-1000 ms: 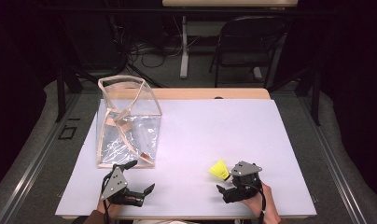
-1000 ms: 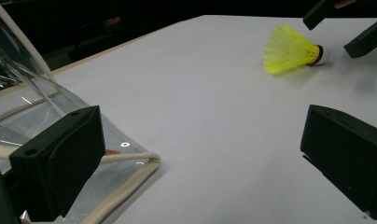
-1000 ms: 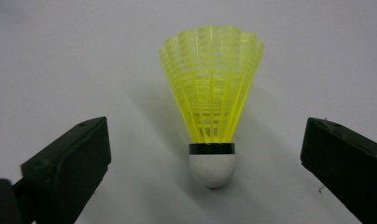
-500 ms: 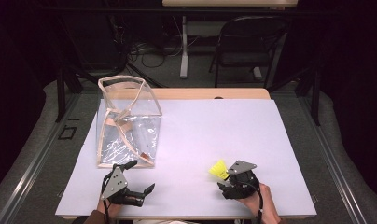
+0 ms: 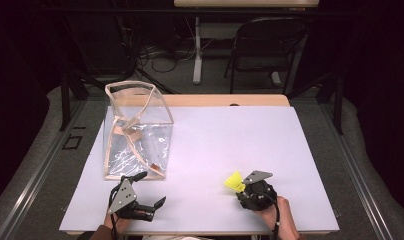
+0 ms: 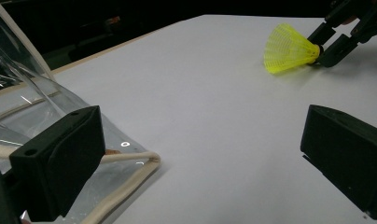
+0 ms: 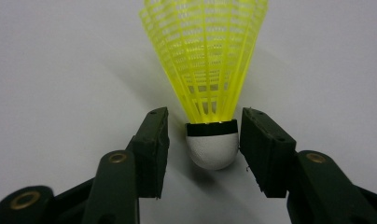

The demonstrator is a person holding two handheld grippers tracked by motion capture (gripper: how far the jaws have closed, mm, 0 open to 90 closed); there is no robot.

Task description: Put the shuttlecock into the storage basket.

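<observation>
Right gripper (image 7: 203, 140) fingers narrow around yellow shuttlecock (image 7: 206, 65) cork, small gaps showing, left gripper (image 5: 151, 191) fingers wide beside clear bag (image 5: 135, 130), white bench (image 5: 230, 135)

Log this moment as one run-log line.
right tongs: open around shuttlecock cork, gaps both sides | left tongs: open, by clear bag

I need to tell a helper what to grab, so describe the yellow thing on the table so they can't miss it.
On the white table, look at the near right part, away from the clear bag at the left. The shuttlecock lies between the right gripper's open jaws: a bright yellow mesh skirt on a white rounded cap.
</observation>
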